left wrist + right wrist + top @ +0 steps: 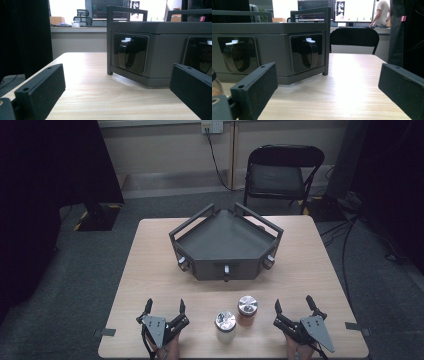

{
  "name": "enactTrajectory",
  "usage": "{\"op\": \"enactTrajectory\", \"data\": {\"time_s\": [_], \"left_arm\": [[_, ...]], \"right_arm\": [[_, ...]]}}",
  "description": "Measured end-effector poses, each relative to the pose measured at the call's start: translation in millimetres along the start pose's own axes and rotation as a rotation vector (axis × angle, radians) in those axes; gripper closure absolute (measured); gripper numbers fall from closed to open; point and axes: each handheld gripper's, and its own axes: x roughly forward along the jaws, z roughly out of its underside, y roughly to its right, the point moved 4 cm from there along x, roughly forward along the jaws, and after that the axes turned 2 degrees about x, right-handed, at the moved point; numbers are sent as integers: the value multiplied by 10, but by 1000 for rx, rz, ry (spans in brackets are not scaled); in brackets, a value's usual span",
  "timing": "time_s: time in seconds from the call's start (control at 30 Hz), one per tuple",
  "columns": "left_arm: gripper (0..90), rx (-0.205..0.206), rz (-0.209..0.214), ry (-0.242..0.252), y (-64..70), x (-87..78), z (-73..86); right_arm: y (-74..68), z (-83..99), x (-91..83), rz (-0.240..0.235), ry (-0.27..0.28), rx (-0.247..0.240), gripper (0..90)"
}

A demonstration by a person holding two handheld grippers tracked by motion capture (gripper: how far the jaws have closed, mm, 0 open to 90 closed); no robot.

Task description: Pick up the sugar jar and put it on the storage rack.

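A dark grey angular tray [200,240] with railed sides and knobs on its front faces stands on the middle of the wooden table. Two small jars with silver lids stand near the front edge: a pale one [225,325] and an orange-brown one [247,310] to its right. My left gripper [163,309] rests open at the front left, jaws pointing toward the tray [160,57]. At the front right my right gripper [293,304] is open too, facing the tray's right corner [274,50]. Nothing lies between either pair of jaws. The orange-brown jar's edge [215,86] shows at the far left of the right gripper view.
A black folding chair [281,175] stands behind the table [150,270]. Cables run on the floor at the right. Dark curtains hang at both sides. Bare tabletop lies between the grippers and the tray.
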Motion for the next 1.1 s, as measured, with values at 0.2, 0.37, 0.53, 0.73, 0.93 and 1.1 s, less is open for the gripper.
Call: {"op": "enactTrajectory", "data": {"time_s": [0.2,0.37,0.53,0.73,0.93,1.1], "left_arm": [[1,1,1,0,-1,0,0],[1,2,-1,0,3,-1,0],[1,1,1,0,1,-1,-1],[1,1,6,0,-1,-5,0],[1,1,6,1,0,-5,1],[1,3,18,4,1,-13,3]], "right_arm": [[0,0,0,0,0,0,15],[-3,0,0,3,0,0,15],[-6,0,0,5,0,1,15],[-8,-1,0,6,0,0,15],[-11,0,0,9,0,0,15],[-12,-1,0,10,0,0,15]]}}
